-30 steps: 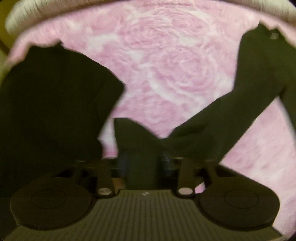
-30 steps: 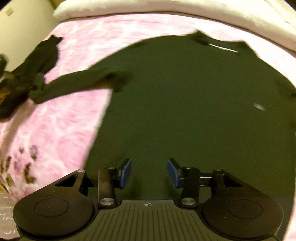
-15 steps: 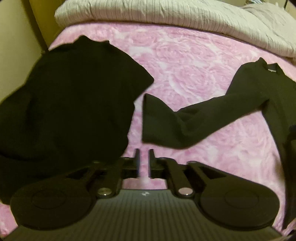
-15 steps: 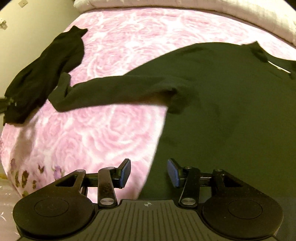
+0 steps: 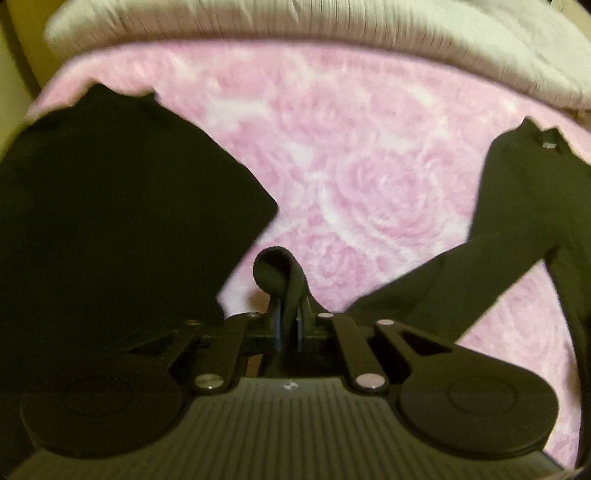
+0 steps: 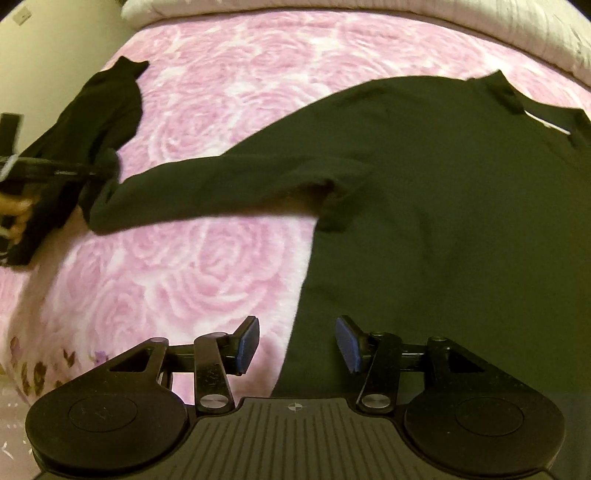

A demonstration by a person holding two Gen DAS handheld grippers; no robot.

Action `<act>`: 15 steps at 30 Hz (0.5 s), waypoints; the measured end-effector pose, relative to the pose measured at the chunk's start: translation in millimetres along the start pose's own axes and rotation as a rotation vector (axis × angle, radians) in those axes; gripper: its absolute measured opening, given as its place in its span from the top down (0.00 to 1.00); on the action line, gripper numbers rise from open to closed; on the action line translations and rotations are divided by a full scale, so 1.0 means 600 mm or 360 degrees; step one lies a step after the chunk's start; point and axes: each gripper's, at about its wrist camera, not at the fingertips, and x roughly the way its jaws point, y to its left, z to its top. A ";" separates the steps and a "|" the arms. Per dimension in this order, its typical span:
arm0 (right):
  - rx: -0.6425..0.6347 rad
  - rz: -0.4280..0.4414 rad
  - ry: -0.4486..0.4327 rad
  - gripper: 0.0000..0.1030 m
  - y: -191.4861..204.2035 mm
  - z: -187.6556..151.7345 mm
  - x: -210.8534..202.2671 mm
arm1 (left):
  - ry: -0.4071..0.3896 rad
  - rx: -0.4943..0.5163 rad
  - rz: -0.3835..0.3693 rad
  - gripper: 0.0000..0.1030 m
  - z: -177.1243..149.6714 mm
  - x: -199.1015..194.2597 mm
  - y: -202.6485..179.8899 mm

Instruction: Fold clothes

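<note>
Half a second ago our left gripper [image 5: 287, 325] hung shut on nothing, just short of the sleeve's end; now it is clenched on the cuff [image 5: 277, 271], which loops up out of the closed jaws. The sleeve [image 6: 221, 184] runs taut from the cuff back to the shirt [image 6: 461, 221]. We read this as the grasp just made, so the sleeve can next be carried across the shirt's body for the first fold.

Our right gripper [image 6: 295, 343] is released, its blue pads wide apart, hovering over the shirt's near edge and touching no cloth.

The shirt lies spread on the blanket [image 6: 240, 92], collar at its far end, body mostly flat, with a small pucker under the armpit. A second dark garment [image 5: 110, 221] lies to the left of the sleeve, just beside the cuff but apart from the shirt.

The blanket is pink with a rose pattern and looks plush, so cloth may drag on it. Beyond the shirt's collar a pale quilt [image 5: 332, 26] is bunched up. A cream wall [image 6: 48, 55] stands left of the blanket.
</note>
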 end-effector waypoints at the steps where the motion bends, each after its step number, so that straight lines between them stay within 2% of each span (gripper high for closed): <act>1: 0.0006 0.0002 -0.0001 0.51 0.000 0.002 0.002 | -0.0057 -0.0017 0.0041 0.95 -0.018 -0.033 0.001; 4: -0.0001 0.0028 -0.0002 0.51 0.007 0.014 0.008 | -0.0159 -0.0142 0.0110 0.94 -0.085 -0.115 0.008; 5: -0.0008 0.0038 -0.0002 0.51 0.011 0.018 0.010 | -0.0154 -0.0206 0.0112 0.93 -0.109 -0.132 0.013; 10: -0.0099 0.0092 -0.0008 0.50 0.041 0.045 0.020 | 0.0062 -0.0378 0.0189 0.91 -0.215 -0.161 0.021; 12: -0.0137 0.0111 -0.0010 0.50 0.051 0.055 0.023 | 0.0098 -0.0428 0.0210 0.91 -0.230 -0.166 0.029; 14: -0.0161 0.0116 -0.0016 0.50 0.056 0.060 0.024 | 0.0059 -0.0427 0.0227 0.89 -0.224 -0.174 0.035; 15: -0.0166 0.0115 -0.0018 0.50 0.057 0.062 0.025 | 0.0030 -0.0416 0.0214 0.86 -0.211 -0.171 0.037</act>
